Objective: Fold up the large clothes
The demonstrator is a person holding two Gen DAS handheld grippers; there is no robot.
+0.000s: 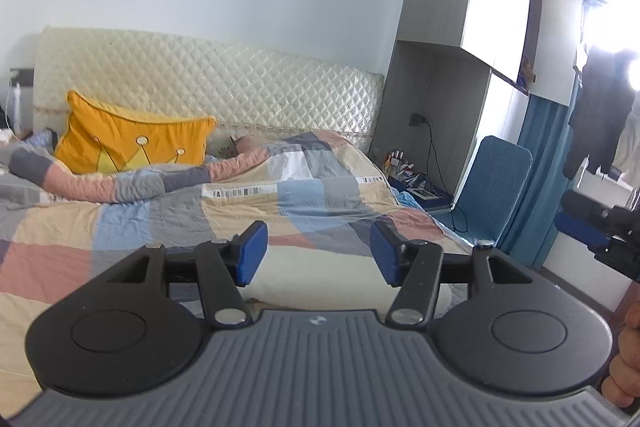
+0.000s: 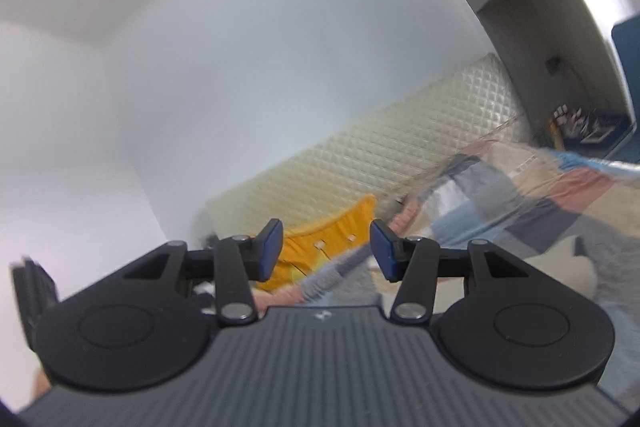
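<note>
Left gripper [image 1: 319, 253] is held above the bed, its blue pads [image 1: 251, 253] spread apart with nothing between them. Right gripper [image 2: 326, 251] is likewise spread and empty; its view is tilted and blurred. A pale cream garment [image 1: 320, 287] lies on the patchwork quilt [image 1: 248, 203] just below and ahead of the left gripper, partly hidden by the gripper body; neither gripper touches it. In the right wrist view a pale patch [image 2: 560, 267] at lower right may be the same garment, but blur prevents confirmation. An orange cushion [image 1: 128, 143] leans against the quilted headboard [image 1: 224, 83]. A blue chair [image 1: 494, 187] stands beside the bed. Fingers of a hand [image 1: 626, 367] show at the right edge of the left wrist view.
</note>
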